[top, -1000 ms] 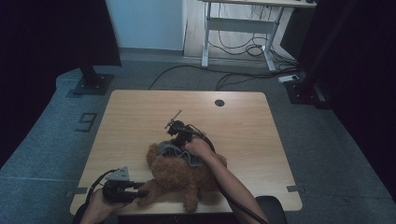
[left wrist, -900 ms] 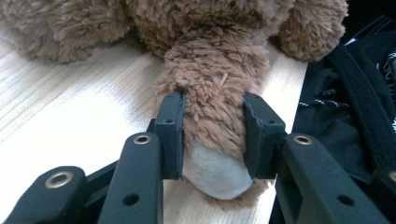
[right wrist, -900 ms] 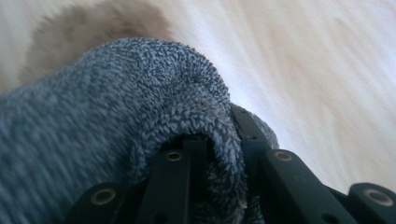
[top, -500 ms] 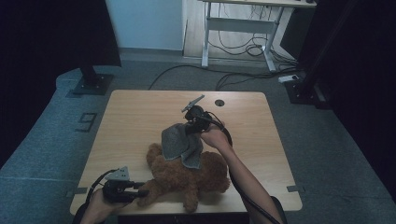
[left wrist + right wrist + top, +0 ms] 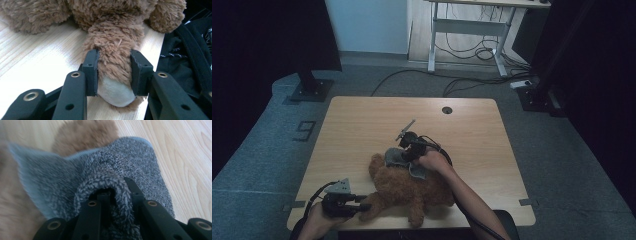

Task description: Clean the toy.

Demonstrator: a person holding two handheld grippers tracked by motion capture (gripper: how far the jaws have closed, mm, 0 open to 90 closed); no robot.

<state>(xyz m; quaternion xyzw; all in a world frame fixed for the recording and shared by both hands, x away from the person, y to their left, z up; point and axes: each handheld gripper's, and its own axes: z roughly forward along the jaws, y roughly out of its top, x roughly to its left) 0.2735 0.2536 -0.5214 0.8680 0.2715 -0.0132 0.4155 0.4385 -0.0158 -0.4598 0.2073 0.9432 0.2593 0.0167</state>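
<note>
A brown teddy bear (image 5: 412, 192) lies on the wooden table (image 5: 362, 125) near its front edge. At the front left, my left gripper (image 5: 363, 206) is shut on one of the bear's limbs. In the left gripper view both pads squeeze the furry limb (image 5: 113, 50) just above its white paw end, with my left gripper (image 5: 113, 72) low over the wood. A grey fleecy cloth (image 5: 398, 160) rests over the bear's upper part. My right gripper (image 5: 402, 152) is shut on it. In the right gripper view a fold of the grey cloth (image 5: 87, 170) is pinched between the jaws of my right gripper (image 5: 117, 192), brown fur (image 5: 85, 135) beyond.
A round cable hole (image 5: 447, 110) sits at the table's far side. Beyond the table are desk legs (image 5: 432, 45), floor cables (image 5: 472, 50) and a black stand base (image 5: 309, 90). Dark clothing (image 5: 185, 62) lies right of the bear's limb at the table edge.
The right gripper lifted the grey cloth up and away from the bear, then came back down and nearer, so the cloth rests on the bear again. The left gripper kept its hold.
</note>
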